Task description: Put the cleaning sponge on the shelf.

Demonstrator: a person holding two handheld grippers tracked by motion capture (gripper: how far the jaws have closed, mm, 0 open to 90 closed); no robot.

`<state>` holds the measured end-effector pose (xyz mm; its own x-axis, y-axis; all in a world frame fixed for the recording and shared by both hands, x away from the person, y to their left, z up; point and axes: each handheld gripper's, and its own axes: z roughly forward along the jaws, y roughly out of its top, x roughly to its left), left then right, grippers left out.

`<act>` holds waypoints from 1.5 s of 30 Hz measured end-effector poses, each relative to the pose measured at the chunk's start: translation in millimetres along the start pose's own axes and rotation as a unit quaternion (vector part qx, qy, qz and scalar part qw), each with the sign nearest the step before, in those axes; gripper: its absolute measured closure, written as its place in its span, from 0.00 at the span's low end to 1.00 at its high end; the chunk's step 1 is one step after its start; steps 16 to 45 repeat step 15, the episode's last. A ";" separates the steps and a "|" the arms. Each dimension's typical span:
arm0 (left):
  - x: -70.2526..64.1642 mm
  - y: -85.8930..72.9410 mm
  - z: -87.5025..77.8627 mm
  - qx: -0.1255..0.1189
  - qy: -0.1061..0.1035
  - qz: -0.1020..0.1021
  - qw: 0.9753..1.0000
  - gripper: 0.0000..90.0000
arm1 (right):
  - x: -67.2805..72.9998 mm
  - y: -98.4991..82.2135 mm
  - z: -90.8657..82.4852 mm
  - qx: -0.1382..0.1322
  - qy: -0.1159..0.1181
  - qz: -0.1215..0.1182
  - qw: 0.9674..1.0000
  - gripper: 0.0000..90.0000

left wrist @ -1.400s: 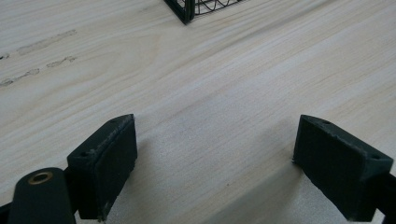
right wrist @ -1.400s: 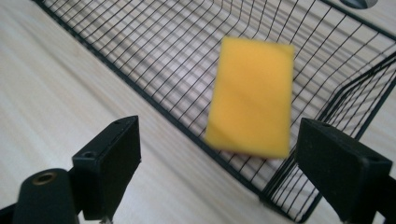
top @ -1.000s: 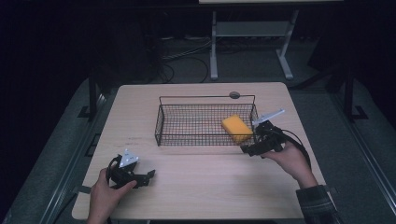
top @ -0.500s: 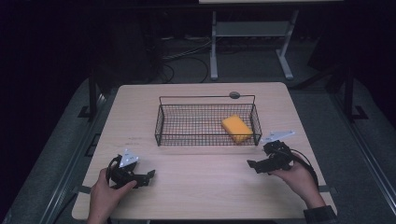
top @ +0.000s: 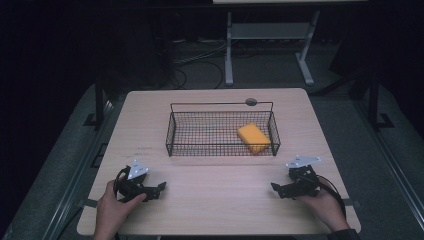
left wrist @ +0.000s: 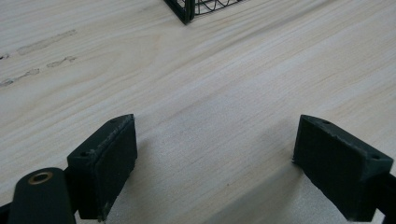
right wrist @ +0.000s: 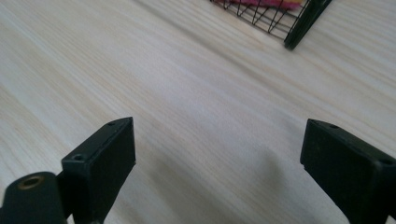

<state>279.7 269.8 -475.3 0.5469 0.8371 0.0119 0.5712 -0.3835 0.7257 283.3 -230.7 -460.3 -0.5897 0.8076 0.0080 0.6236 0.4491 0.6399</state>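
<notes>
My left claw [top: 156, 189] sits in the lower left of the high view, low over the pale wooden counter [top: 210, 210], with my left hand [top: 111, 210] wrapped round its body and a grey three-cornered plate on top of it. In the left gripper view its two black jaws stand wide apart at the bottom corners of the frame, with nothing but bare wood grain between them, so it holds nothing. My right claw [top: 278, 189] is in the lower right of the high view, gripped by my right hand [top: 322, 207], and it points inward toward the middle of the counter, as the left one does from its side. In the right gripper view its jaws are likewise spread wide at the lower left and lower right of the frame, empty, with only counter between them. The black wire basket [top: 172, 135] stands in the middle of the high view, well above both claws in the frame and apart from each. The yellow sponge [top: 254, 138] lies inside the basket at its right end, close to the right wall and tilted a little against the basket's lines. A corner of the basket shows at the top of the left gripper view [left wrist: 184, 11], and another corner at the upper right of the right gripper view [right wrist: 303, 25], where a sliver of something reddish shows blurred behind the wires.
</notes>
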 end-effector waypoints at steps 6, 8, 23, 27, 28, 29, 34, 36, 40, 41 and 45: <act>0.0 0.0 0.0 0.000 0.000 0.000 1.000 0.14 | 0.3 -9.2 2.8 0.000 -0.002 -0.003 1.000 0.10; 0.0 0.0 0.0 0.000 0.000 0.000 1.000 0.14 | 1.1 -11.3 4.3 0.004 -0.005 -0.007 1.000 0.09; 0.0 0.0 0.0 0.000 0.000 0.000 1.000 0.14 | -1.8 -17.7 6.7 -0.014 0.008 0.005 1.000 0.07; 0.0 0.0 0.0 0.000 0.000 0.000 1.000 0.14 | -1.8 -17.7 6.7 -0.014 0.008 0.005 1.000 0.07; 0.0 0.0 0.0 0.000 0.000 0.000 1.000 0.14 | -1.8 -17.7 6.7 -0.014 0.008 0.005 1.000 0.07; 0.0 0.0 0.0 0.000 0.000 0.000 1.000 0.14 | -1.8 -17.7 6.7 -0.014 0.008 0.005 1.000 0.07; 0.0 0.0 0.0 0.000 0.000 0.000 1.000 0.14 | -1.8 -17.7 6.7 -0.014 0.008 0.005 1.000 0.07; 0.0 0.0 0.0 0.000 0.000 0.000 1.000 0.14 | -1.8 -17.7 6.7 -0.014 0.008 0.005 1.000 0.07; 0.0 0.0 0.0 0.000 0.000 0.000 1.000 0.14 | -1.8 -17.7 6.7 -0.014 0.008 0.005 1.000 0.07; 0.0 0.0 0.0 0.000 0.000 0.000 1.000 0.14 | -1.8 -17.7 6.7 -0.014 0.008 0.005 1.000 0.07; 0.0 0.0 0.0 0.000 0.000 0.000 1.000 0.14 | -1.8 -17.7 6.7 -0.014 0.008 0.005 1.000 0.07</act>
